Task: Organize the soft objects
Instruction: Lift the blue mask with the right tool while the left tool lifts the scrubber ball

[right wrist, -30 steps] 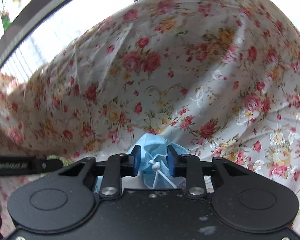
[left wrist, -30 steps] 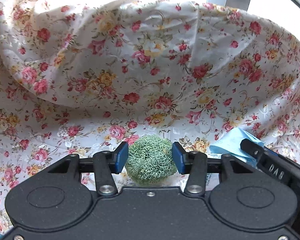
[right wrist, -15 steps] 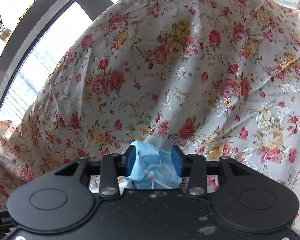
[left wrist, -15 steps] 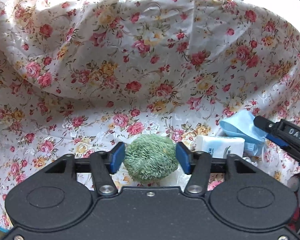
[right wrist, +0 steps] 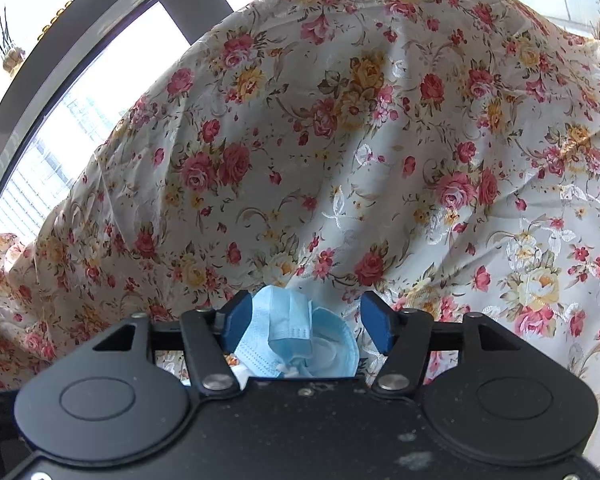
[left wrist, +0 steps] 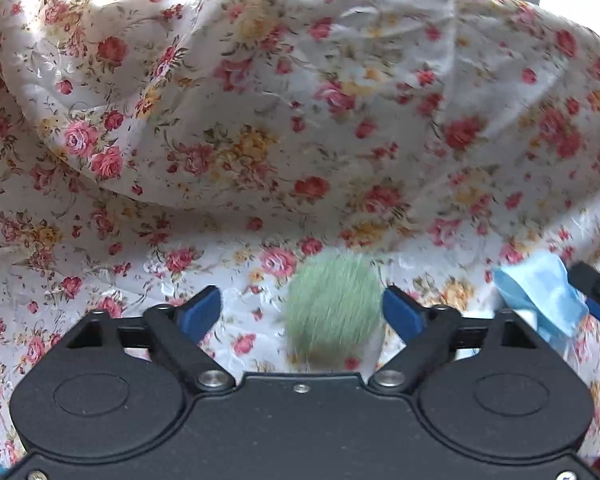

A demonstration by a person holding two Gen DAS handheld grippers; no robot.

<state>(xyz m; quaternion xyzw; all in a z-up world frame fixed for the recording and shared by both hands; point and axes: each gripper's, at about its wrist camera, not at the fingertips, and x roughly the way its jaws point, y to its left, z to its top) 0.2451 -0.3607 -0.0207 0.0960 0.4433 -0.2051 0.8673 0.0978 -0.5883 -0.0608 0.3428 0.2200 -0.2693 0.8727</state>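
A green mesh scrubber ball [left wrist: 334, 312], blurred with motion, is between the fingers of my left gripper [left wrist: 302, 308]. The jaws are opening wide and neither pad presses on it; it is closer to the right pad. My right gripper [right wrist: 307, 316] is opening too. A crumpled blue face mask [right wrist: 300, 340] sits between its pads, touching the left pad with a gap to the right one. In the left wrist view the same mask [left wrist: 540, 300] shows at the right edge beside a finger [left wrist: 592, 284] of the right gripper.
Glossy floral cloth [left wrist: 260, 140] covers the floor under both grippers and rises as a draped wall [right wrist: 340, 160] just ahead. A dark window frame [right wrist: 100, 40] and bright glass stand behind it. A bit of white packaging [right wrist: 240, 376] peeks out under the mask.
Both grippers have gone from shut to open. The left one has let go of the green ball, which now blurs. The right one's pads have spread off the mask.
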